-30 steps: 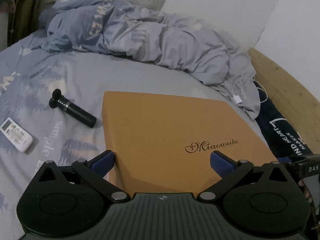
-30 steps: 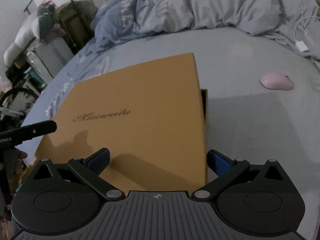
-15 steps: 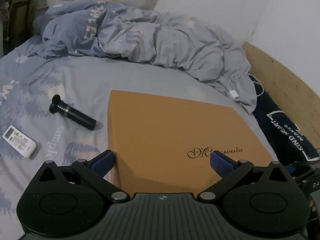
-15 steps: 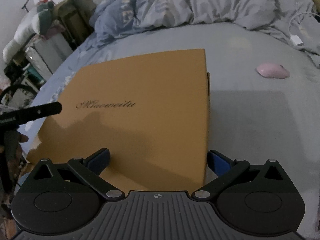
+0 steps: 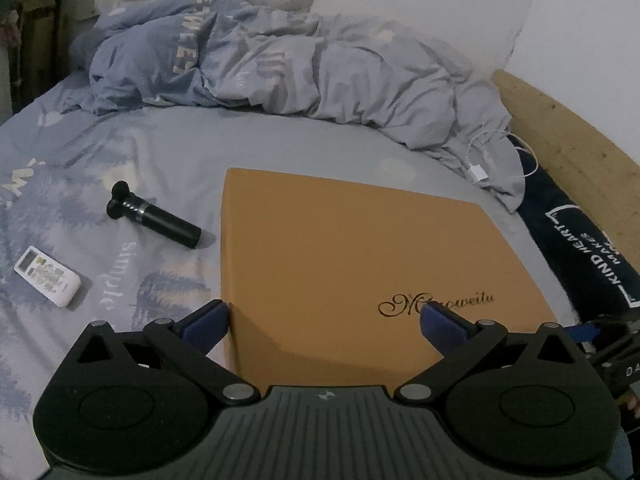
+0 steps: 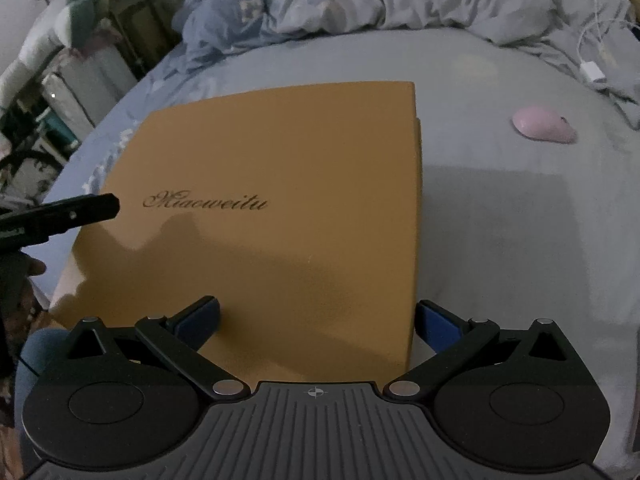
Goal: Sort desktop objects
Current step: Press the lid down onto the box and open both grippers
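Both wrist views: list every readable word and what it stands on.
"Miaoweitu": gold script on the orange box lid.
"simple": bedsheet.
"KIND HEART MAKES": dark cushion.
"DA": cut off, on the right gripper.
Duvet lettering: too creased to read.
Remote buttons: too small.

A flat tan box (image 5: pixel 360 264) with gold script lettering lies closed on the bed. At its nine o'clock in the left wrist view lies a black cylindrical tool (image 5: pixel 154 221), knobbed end pointing to ten o'clock. A white remote (image 5: pixel 47 275) lies face-up beyond it, at eight o'clock. A pink mouse (image 6: pixel 545 124) sits at the box's two o'clock in the right wrist view.
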